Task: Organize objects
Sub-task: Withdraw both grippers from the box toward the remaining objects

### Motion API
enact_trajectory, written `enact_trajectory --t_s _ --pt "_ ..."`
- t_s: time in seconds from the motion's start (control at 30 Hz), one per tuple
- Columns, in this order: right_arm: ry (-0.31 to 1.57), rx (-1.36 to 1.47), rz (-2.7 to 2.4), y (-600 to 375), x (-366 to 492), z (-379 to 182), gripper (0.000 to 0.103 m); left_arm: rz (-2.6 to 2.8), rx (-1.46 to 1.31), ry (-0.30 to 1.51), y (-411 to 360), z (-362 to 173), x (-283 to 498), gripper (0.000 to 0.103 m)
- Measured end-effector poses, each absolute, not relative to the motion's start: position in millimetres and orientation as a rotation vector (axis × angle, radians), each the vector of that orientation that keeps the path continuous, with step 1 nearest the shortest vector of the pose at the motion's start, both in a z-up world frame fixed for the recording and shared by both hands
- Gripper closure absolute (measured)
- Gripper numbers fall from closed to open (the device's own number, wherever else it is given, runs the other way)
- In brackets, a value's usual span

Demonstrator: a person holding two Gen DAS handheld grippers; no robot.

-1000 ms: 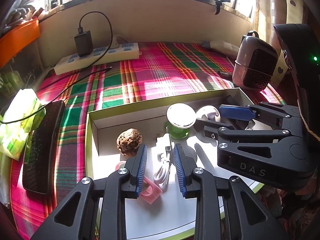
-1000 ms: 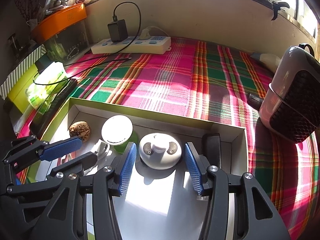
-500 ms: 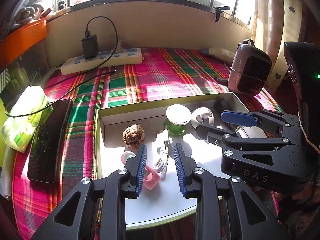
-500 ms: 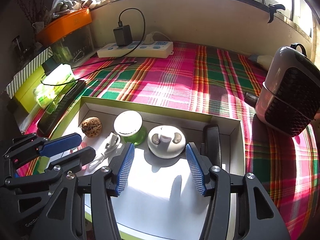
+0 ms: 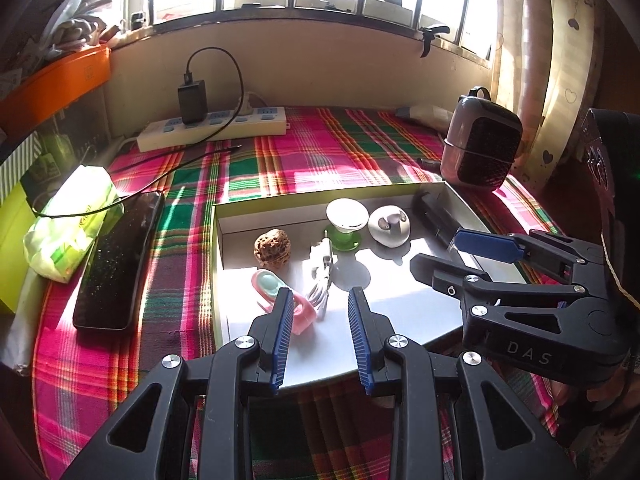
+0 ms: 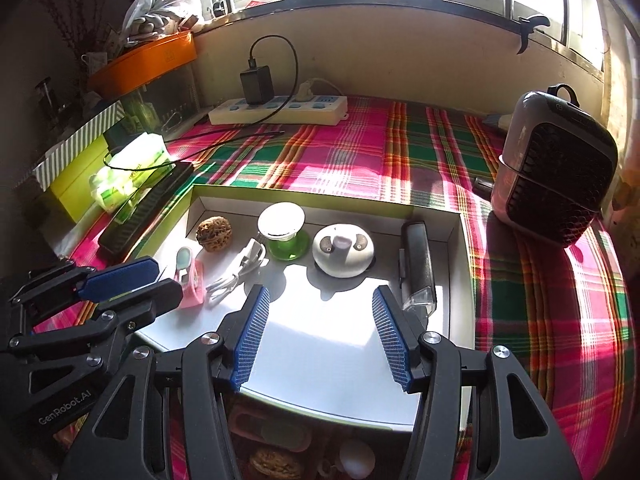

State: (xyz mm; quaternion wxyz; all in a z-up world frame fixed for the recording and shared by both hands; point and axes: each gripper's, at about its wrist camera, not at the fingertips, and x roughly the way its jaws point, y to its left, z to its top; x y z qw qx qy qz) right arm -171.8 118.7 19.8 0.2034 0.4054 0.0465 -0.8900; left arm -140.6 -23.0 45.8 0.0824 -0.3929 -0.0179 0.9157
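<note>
A shallow white box with a green rim [image 5: 216,240] lies on the plaid cloth. It holds a walnut [image 5: 272,248], a white-lidded green cup [image 5: 346,216], a round white case [image 5: 390,226], a black device [image 5: 436,220], a coiled white cable [image 5: 322,276] and a pink item [image 5: 280,300]. My left gripper [image 5: 319,300] hangs open above the box's near edge, with the cable and pink item beyond its pads. My right gripper [image 6: 320,300] is open over the bare near part of the box floor, short of the white case [image 6: 343,250], holding nothing. Each gripper shows in the other's view.
A power strip [image 5: 212,128] with a black charger lies at the back. A small heater [image 5: 480,148] stands right of the box. A black phone [image 5: 120,264] and a tissue pack [image 5: 68,224] lie to its left. Below the table edge sit a walnut [image 6: 276,464] and other small things.
Both grippers have drawn back from the box contents and risen a little, so more of the table shows. The right jaws stand slightly wider. The things in the box have not moved.
</note>
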Motion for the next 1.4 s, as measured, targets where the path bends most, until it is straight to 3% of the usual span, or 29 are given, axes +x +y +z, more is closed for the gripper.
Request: enact_trajectory --t_s 1.4 --pt "0.091 1.14 -2.489 143.1 -77.0 -5.5 0.048 2.658 -1.207 -0.144 -25.1 17.9 -67.4 0.076"
